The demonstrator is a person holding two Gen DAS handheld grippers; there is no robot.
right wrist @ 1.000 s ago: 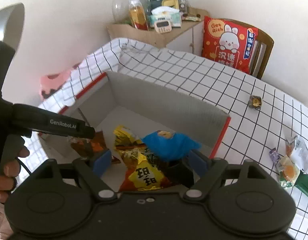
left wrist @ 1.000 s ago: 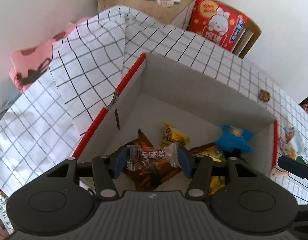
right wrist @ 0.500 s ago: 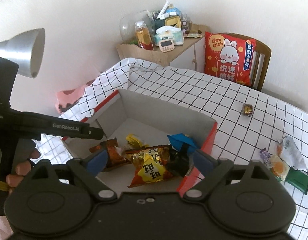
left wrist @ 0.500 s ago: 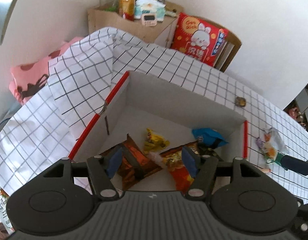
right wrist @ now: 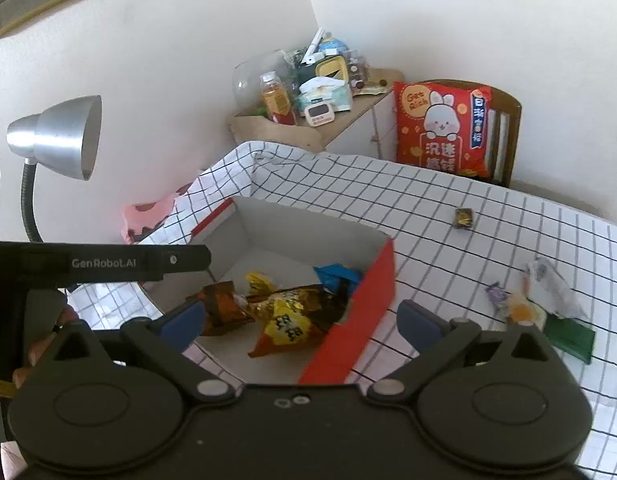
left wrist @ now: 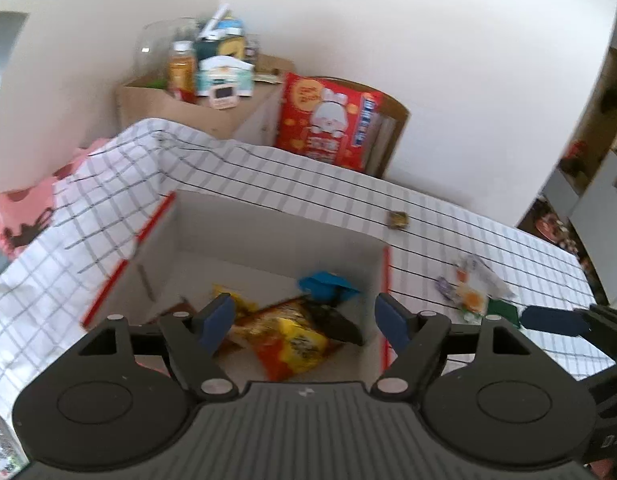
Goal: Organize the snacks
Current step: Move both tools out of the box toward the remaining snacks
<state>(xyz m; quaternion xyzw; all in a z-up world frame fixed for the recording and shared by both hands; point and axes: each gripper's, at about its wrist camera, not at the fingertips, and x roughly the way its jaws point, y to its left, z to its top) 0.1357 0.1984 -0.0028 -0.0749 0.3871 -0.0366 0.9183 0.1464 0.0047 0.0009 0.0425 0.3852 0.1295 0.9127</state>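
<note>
On the worktop covered with a white black-checked cloth sits an open white cardboard box with red outer walls, and we hold both tools above its near edge. Our left gripper is spread wide with nothing between its blue pads; our right gripper is likewise released and empty.

Inside the box lie several wrapped snacks: an orange-and-yellow foil snack bag near the front, a brown foil packet to its left, a small yellow wrapped candy behind, and a crumpled blue wrapper against the right wall.

Outside the box, to the right, a loose cluster of small wrapped snacks rests on the cloth beside a flat dark green packet. Farther back, well apart, lies a small gold-and-black square candy.

Beyond the worktop, a red rabbit-printed cushion leans on a wooden chair, next to a cluttered wooden cabinet. At the left stands a silver gooseneck lamp.
</note>
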